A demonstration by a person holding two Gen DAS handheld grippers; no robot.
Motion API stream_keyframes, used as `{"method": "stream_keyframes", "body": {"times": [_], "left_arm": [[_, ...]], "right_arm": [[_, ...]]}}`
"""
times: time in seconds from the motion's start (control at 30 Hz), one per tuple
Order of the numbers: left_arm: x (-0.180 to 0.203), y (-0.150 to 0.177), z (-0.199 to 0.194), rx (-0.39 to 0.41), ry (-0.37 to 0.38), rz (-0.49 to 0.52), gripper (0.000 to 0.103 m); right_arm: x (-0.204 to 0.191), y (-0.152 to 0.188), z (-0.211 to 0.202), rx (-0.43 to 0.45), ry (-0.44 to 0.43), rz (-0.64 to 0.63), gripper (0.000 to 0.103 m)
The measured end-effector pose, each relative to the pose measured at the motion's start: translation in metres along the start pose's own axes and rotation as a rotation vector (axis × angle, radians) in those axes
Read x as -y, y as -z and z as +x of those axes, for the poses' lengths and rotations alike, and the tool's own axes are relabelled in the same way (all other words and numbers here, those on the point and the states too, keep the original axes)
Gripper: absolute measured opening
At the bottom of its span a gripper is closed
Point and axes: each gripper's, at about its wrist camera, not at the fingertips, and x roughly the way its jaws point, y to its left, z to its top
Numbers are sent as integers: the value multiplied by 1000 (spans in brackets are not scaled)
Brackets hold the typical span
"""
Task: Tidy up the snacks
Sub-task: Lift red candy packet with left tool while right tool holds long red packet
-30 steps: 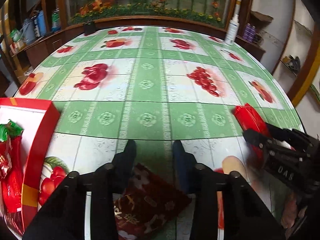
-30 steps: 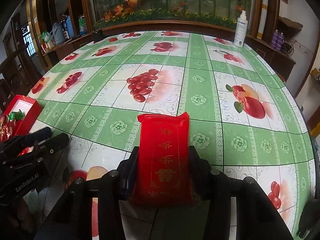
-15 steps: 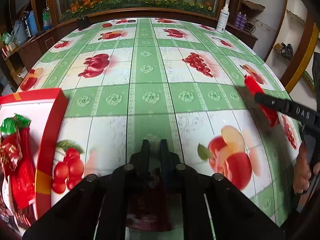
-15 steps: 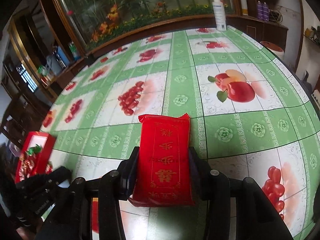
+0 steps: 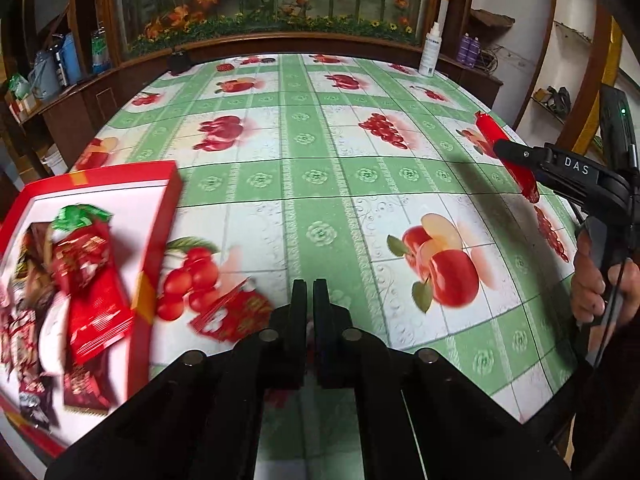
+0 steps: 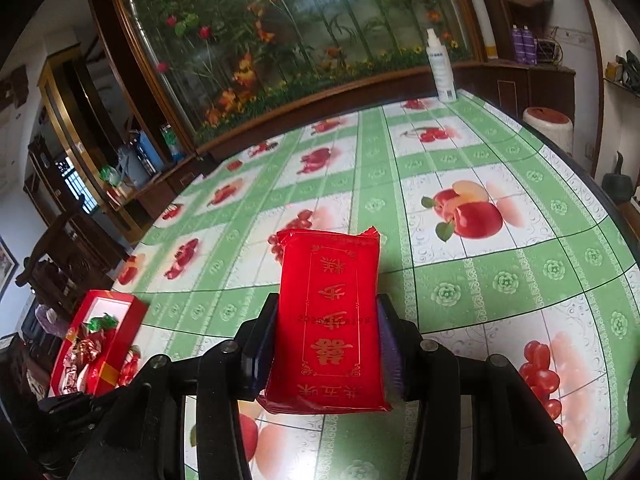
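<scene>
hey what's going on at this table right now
A person is sorting snack packets into a red gift box on a fruit-print tablecloth, using a handheld gripper in each hand. The right gripper is clamped on a flat red packet with gold lettering, held above the table. The left gripper has just closed on a thin, dark red packet, barely visible between its fingers. The box already holds several wrapped snacks.

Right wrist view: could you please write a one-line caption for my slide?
Right gripper holds a red snack packet above the fruit-print tablecloth; the red snack box waits at far left.
</scene>
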Motion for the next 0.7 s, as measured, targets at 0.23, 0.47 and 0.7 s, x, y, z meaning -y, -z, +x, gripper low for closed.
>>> {"method": "stream_keyframes", "body": {"times": [0.23, 0.47, 0.7], "left_arm": [[-19, 10, -27, 47, 2, -26, 1], [-35, 17, -58, 108, -22, -48, 1], [-36, 17, -53, 77, 12, -99, 2]], "right_arm": [[-8, 4, -8, 57, 11, -42, 47], [-18, 12, -18, 109, -9, -59, 47], [-38, 19, -11, 96, -8, -88, 47]]}}
